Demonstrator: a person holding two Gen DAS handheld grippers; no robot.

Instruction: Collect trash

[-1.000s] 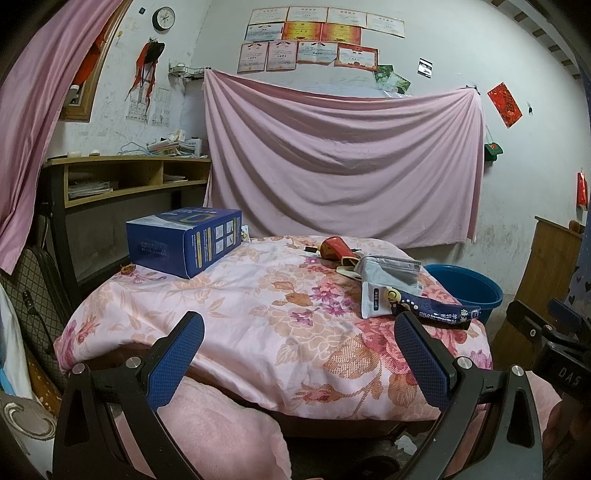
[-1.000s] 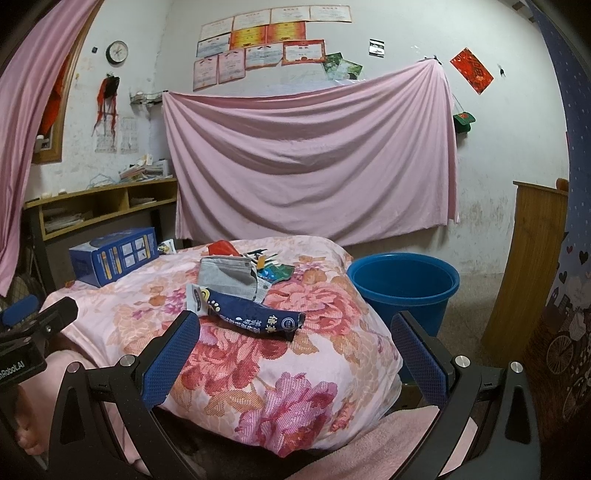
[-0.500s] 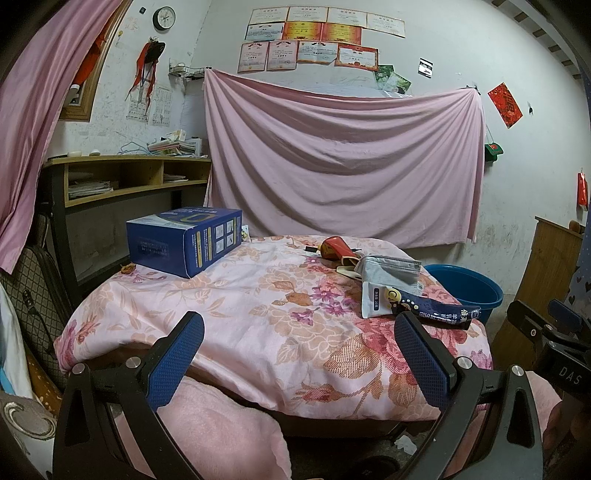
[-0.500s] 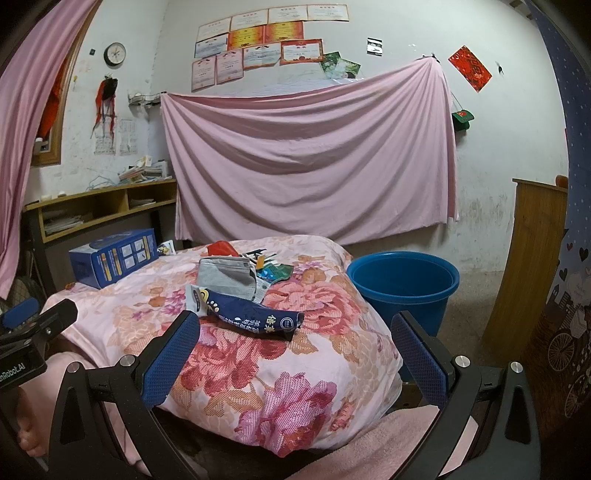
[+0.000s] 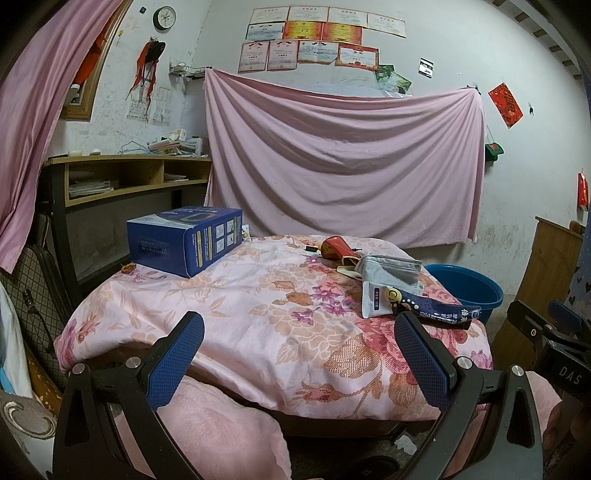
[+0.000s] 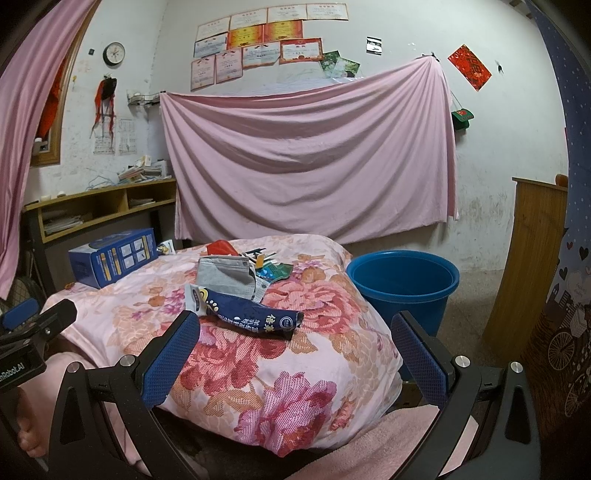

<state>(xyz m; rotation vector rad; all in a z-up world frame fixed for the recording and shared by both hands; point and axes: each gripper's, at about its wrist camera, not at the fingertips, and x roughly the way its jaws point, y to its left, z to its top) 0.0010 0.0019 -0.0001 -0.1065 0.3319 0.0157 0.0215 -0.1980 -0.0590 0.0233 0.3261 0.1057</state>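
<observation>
Your right gripper and left gripper both hover with fingers spread, holding nothing, short of the quilt. The dark wrapper lies nearest, beside the blue bucket, probably the bin.

Setting: a lived-in room in a home. A floral quilt covers a low table or bed; a pink sheet hangs on the whitewashed wall below framed certificates and a wall clock. A wooden shelf holds papers; a blue plastic bucket stands on the floor.
</observation>
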